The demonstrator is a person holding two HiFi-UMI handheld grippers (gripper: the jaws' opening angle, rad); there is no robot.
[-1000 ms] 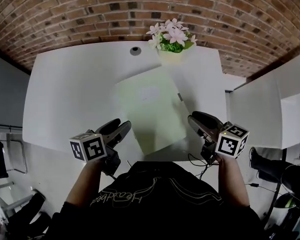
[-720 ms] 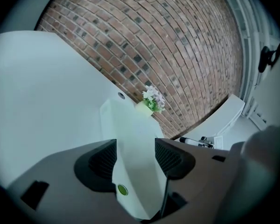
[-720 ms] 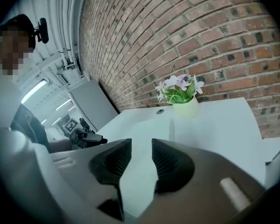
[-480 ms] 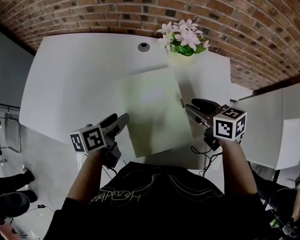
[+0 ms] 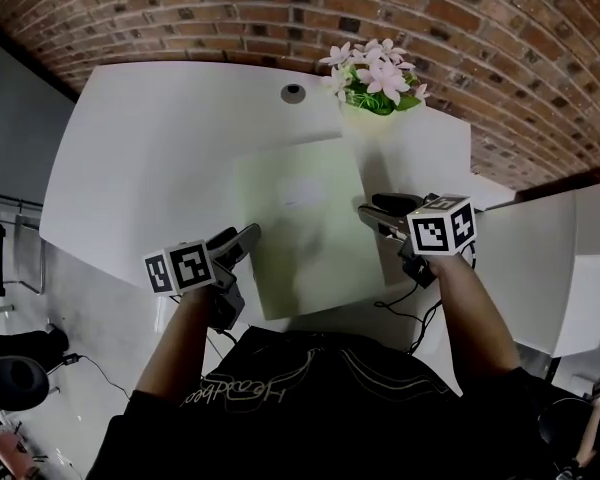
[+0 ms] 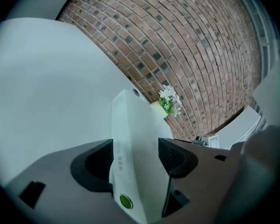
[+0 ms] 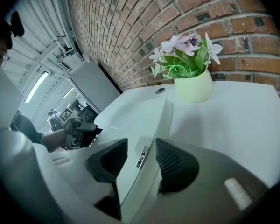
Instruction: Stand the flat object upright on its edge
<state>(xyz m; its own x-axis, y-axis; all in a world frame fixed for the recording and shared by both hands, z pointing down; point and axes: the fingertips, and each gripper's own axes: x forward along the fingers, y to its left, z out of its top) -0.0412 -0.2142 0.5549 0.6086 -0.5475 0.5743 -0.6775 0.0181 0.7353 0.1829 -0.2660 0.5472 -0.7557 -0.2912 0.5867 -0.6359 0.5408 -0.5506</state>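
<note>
A flat pale green box (image 5: pixel 305 223) lies on the white table (image 5: pixel 150 148). My left gripper (image 5: pixel 248 236) sits at its left edge and my right gripper (image 5: pixel 368 208) at its right edge. In the left gripper view the box's edge (image 6: pixel 130 125) with a green dot runs between the two dark pads of that gripper (image 6: pixel 135 157). In the right gripper view the box's edge (image 7: pixel 135 125) with a small label lies between the pads of that gripper (image 7: pixel 140 160). Both pairs of jaws have just been opening, and the pads stand slightly off the box.
A pot of pink-white flowers (image 5: pixel 375 73) stands just beyond the box's far right corner, against the brick wall. A round cable hole (image 5: pixel 293 92) is in the tabletop behind the box. Black cables (image 5: pixel 400 313) hang at the near table edge.
My right gripper has moved forward and inward along the box's right edge. The left gripper has shifted only slightly at the left edge.
</note>
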